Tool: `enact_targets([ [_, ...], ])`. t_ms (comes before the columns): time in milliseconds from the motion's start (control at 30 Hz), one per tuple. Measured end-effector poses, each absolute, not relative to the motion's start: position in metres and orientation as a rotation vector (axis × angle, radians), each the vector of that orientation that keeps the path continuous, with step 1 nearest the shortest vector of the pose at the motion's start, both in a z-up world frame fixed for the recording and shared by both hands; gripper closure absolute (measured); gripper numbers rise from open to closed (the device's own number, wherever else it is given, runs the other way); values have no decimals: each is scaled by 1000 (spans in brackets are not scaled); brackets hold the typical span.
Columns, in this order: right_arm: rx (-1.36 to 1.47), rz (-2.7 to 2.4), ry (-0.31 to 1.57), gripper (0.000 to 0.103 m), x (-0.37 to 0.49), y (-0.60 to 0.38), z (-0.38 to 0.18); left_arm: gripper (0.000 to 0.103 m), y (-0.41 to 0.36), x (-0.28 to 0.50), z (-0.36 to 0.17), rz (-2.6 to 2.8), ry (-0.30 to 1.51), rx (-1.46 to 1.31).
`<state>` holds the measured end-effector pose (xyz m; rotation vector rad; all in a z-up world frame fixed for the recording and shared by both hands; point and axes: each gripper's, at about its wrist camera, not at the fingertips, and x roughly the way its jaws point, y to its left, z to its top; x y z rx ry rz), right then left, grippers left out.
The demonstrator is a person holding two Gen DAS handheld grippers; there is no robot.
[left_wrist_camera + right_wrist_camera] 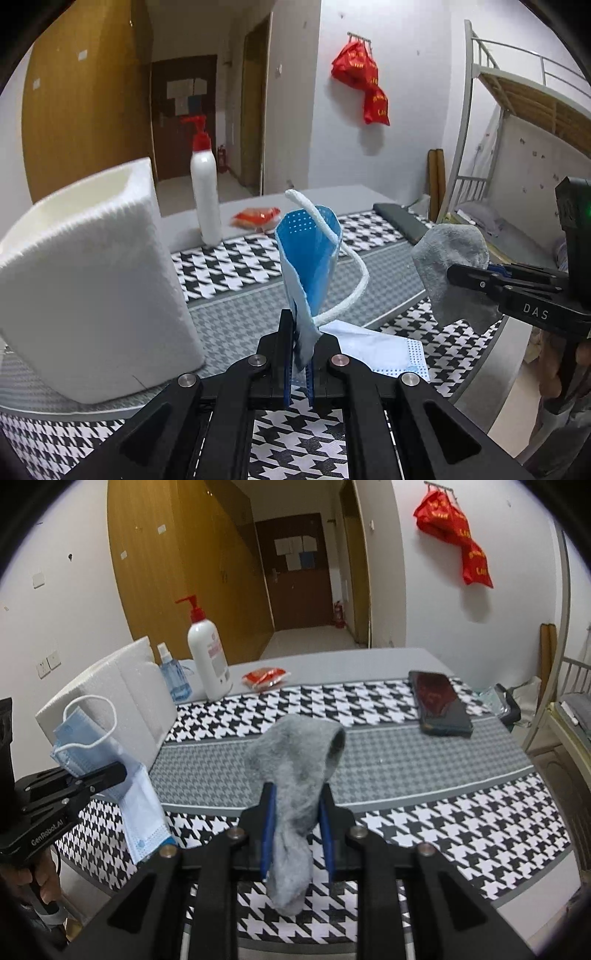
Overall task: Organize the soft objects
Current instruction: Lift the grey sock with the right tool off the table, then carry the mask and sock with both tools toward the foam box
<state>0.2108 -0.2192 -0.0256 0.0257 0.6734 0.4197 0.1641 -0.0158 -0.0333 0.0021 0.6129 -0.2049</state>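
left gripper (301, 332) clamped on blue face mask (310, 254), frame centre, above the houndstooth table (229, 269) | right gripper (295, 805) clamped on grey sock (295, 775), centre | white foam box (92, 277) left

White pump bottle with red top (207, 653) at 10 o'clock on houndstooth tablecloth (424, 812). Small blue spray bottle (173, 677) just left of it. Red snack packet (264, 677) at 12. Black phone (439, 703) at 2. Red bag (456, 535) hangs on wall, 1 o'clock.
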Motion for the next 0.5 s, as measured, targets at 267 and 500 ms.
enact_targets([
  [267,28,427,601,78,196,-216,0,97,-7,147,-9,-168,540,20],
  [500,39,447,550,77,185,-209,17,97,5,135,7,-123,498,19],
])
